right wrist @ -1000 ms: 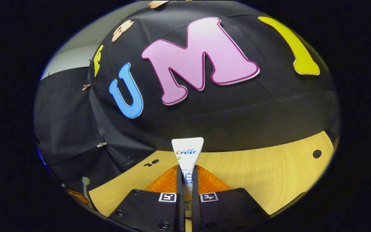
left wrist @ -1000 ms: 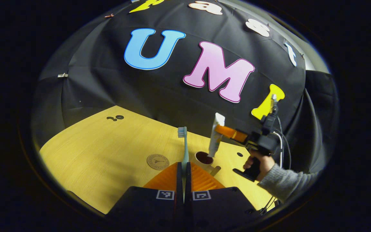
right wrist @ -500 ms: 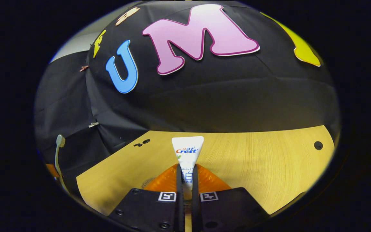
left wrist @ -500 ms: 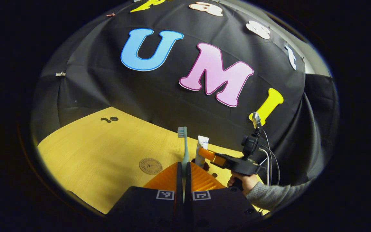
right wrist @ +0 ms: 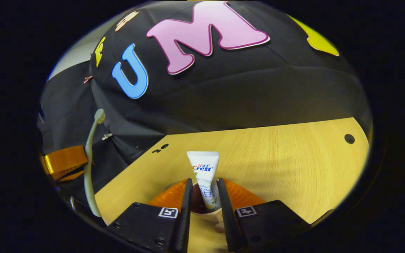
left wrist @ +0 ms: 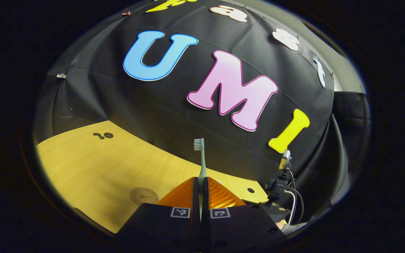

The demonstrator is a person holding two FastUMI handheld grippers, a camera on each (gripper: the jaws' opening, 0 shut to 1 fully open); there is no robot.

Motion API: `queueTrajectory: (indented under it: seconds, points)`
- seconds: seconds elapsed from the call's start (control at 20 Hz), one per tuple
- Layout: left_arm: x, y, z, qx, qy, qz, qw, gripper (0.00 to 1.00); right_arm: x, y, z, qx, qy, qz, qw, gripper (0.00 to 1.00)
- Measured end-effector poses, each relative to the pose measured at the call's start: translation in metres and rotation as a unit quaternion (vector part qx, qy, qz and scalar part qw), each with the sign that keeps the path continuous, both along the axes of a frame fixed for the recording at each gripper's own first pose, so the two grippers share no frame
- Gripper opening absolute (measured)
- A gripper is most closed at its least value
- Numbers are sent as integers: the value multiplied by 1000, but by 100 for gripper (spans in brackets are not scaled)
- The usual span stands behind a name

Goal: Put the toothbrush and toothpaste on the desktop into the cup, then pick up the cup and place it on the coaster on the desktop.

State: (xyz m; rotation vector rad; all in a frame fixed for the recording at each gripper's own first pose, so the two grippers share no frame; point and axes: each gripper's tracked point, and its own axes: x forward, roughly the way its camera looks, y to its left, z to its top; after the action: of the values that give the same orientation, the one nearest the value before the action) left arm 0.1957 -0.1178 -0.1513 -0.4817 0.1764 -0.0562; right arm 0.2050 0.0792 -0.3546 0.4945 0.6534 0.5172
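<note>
The toothpaste tube (right wrist: 204, 175) stands up in the cup (right wrist: 202, 207), with its flat end on top and its bottom part down inside. The cup sits on the wooden desktop (right wrist: 287, 165), right between the two fingers of the right gripper (right wrist: 204, 203). Those fingers are spread apart, one on each side of the tube, and I cannot see them pressing on it, so the right gripper has let go. A small wooden handle (right wrist: 219, 225) sticks out from the cup, close to this gripper's body. Far off to that gripper's left, the toothbrush (right wrist: 89, 161) stands tall with its brush end up, held by another gripper. In the left gripper view, the toothbrush (left wrist: 200, 158) pokes straight up from between the fingers of the left gripper (left wrist: 200, 191), bristles at the top. The left gripper's fingers are squeezed tight on the thin handle. Down to the left of this gripper, the round coaster (left wrist: 143, 195) lies flat on the desktop (left wrist: 93, 165), with nothing on it. To the lower right of the left gripper, the back part of the other gripper with its wires (left wrist: 281, 186) peeks up.
</note>
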Motion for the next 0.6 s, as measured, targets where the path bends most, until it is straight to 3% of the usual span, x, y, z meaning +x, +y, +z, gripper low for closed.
queueTrajectory:
  seconds: [0.05,0.15,0.2,0.35,0.6]
  points:
    - [9,-2,1,-4,-7,3,1000,6,4,-7,8,19,5,-14,1000,40]
    - [25,-6,4,-17,-19,11,1000,6,8,-23,16,48,18,-45,998,73]
    - [33,-7,5,-24,-23,17,999,6,5,-33,16,56,24,-56,997,64]
    - [56,-7,-4,-45,-28,41,998,6,-6,-55,8,39,37,-72,996,64]
    - [90,-6,-32,-61,-31,71,995,6,-35,-70,-1,23,54,-60,996,64]
